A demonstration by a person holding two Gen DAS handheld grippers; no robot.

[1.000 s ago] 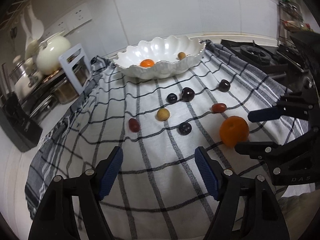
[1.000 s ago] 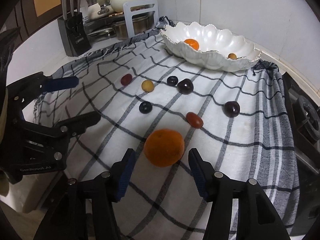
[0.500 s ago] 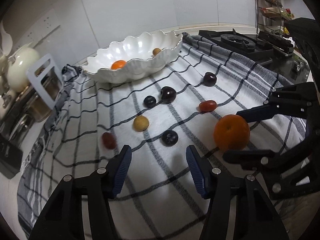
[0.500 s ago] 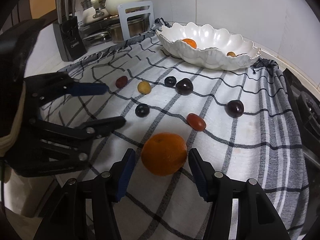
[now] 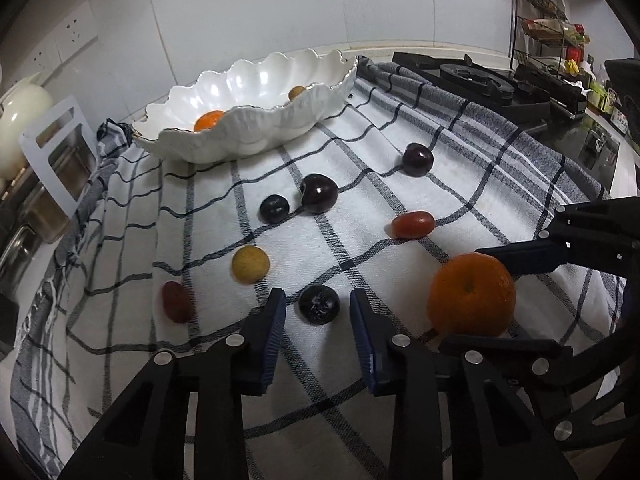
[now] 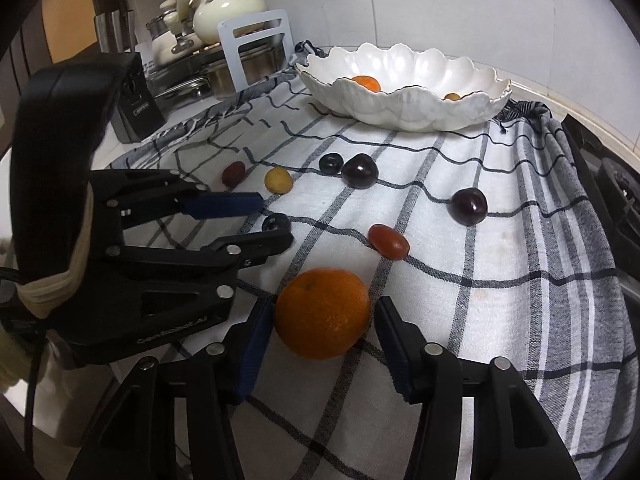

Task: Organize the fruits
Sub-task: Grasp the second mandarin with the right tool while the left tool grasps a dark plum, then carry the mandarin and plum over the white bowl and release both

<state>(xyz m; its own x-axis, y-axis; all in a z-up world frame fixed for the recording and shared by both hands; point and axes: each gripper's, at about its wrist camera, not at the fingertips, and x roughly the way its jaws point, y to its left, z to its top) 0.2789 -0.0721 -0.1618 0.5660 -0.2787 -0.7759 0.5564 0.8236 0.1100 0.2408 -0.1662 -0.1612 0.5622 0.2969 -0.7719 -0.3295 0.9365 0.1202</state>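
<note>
Spread over the counter: a checked cloth [image 5: 460, 152], soft and wrinkled, likely to slide under a push. At its far edge, touching the wall side: a white scalloped bowl [image 6: 404, 110], glazed and breakable, already with a small orange fruit [image 6: 366, 83] and a tiny yellow one [image 6: 452, 97] inside.

Nearest on the cloth: the big orange [image 6: 322, 314], round, firm, the heaviest fruit here, with dimpled skin giving good friction. Best taken across the widest middle, not near the stem. Right gripper [image 6: 320, 344] astride it, jaws closing, a narrow gap visible on each side, so not pressing yet.

Farther along the cloth: two dark plums [image 5: 318, 193] [image 5: 417, 159], smooth and shiny, probably slippery and easy to bruise. Then an oblong red tomato [image 5: 413, 224], a yellow round fruit [image 5: 250, 264] and a dark red one [image 5: 177, 301], all light and ready to roll.

Smallest: a dark berry [image 5: 274, 209] beside one plum, and a second berry [image 5: 319, 304] between the jaws of the left gripper [image 5: 318, 312]. Jaws closing, pads apart from the berry. Soft, light; gentle squeeze at the equator advised.
</note>
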